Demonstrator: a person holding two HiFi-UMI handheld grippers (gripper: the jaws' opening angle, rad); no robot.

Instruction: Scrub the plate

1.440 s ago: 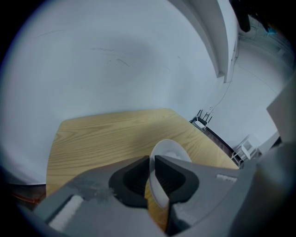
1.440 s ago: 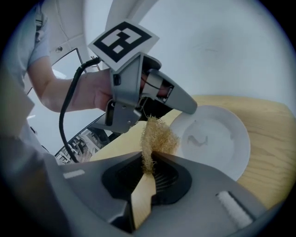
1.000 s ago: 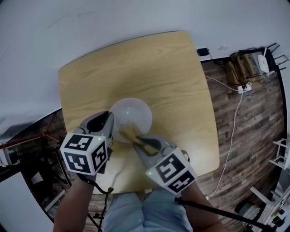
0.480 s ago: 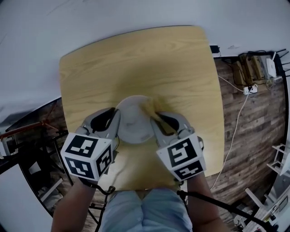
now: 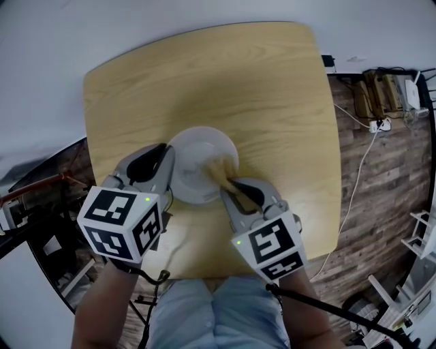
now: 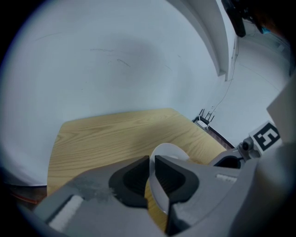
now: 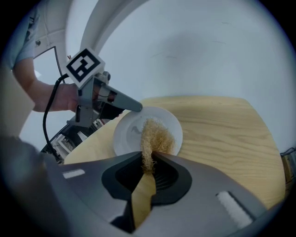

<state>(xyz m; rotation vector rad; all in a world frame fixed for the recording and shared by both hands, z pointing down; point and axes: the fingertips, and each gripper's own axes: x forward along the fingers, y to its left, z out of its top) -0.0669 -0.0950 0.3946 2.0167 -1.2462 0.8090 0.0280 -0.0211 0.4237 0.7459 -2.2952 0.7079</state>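
Plate (image 5: 193, 172), rim between left tongs (image 6: 151, 161), loofah (image 7: 155, 135) from right tongs (image 7: 148, 161) on it

Wooden table (image 5: 204, 75) on plank floor (image 5: 381, 204), white wall (image 5: 204, 13).

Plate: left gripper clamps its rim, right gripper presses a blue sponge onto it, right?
No: the right gripper view shows the right gripper pressing a tan fibrous scrubber, not a blue sponge, onto the plate. The left gripper does clamp its rim.
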